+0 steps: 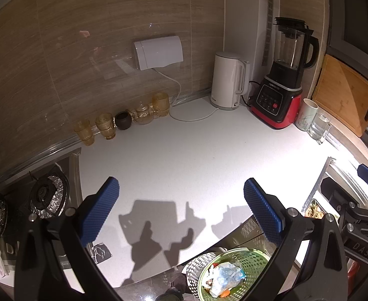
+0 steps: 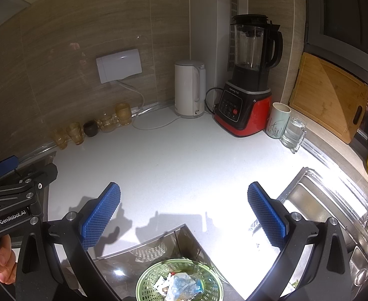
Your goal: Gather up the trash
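You are holding both grippers spread wide over the near edge of the counter, with nothing between the pads of either one. Nearest to you, at 6 o'clock in the right wrist view and below counter level, the green bin is sitting on the floor with trash already lying in it: crumpled wrappers and scraps, their exact kind too small to tell. The right gripper is hanging almost straight above that bin, while from the left gripper the bin is lying at about 5 o'clock, so your right hand is looking like the nearer one for any drop. Ahead, the white worktop is showing only gripper shadows; I am seeing no loose trash on it, so the collecting is looking largely done here. At 3 o'clock of the right view the sink is opening up, and something leafy is sitting at its far right edge, too blurred to name. Farther off, at 12 to 1 o'clock, the kettle and blender are standing against the wall, with amber glasses lining up at 10 o'clock.
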Available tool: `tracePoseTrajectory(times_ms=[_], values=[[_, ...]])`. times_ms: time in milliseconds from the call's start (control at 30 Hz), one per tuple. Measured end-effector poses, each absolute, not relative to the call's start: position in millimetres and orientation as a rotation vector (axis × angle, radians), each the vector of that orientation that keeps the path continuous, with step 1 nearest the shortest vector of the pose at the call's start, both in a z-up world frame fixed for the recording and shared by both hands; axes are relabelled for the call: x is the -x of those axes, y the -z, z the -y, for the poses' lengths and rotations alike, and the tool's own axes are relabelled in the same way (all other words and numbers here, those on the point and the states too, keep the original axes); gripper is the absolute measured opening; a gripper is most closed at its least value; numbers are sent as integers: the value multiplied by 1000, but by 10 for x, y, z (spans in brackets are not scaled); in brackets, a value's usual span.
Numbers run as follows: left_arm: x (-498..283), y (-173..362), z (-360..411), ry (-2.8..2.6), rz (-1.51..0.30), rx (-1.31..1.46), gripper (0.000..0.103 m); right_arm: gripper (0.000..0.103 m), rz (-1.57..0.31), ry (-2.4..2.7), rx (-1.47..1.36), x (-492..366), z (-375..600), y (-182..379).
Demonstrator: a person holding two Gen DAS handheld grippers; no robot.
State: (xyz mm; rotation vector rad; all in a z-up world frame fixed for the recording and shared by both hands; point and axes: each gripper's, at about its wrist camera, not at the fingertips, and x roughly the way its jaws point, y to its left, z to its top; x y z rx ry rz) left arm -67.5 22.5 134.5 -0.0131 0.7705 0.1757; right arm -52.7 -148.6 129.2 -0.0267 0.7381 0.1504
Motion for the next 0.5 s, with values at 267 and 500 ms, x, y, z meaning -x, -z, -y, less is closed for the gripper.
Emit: tracePoseTrajectory(times_ms=[267,500], values=[[642,-1351,-235,-162,-766,5,95,101,-741,-155,24,526,1509,-1289],[625,-1362,-235,-161,-757,-7,95,101,-742,-155,23,519,1522,-1287]])
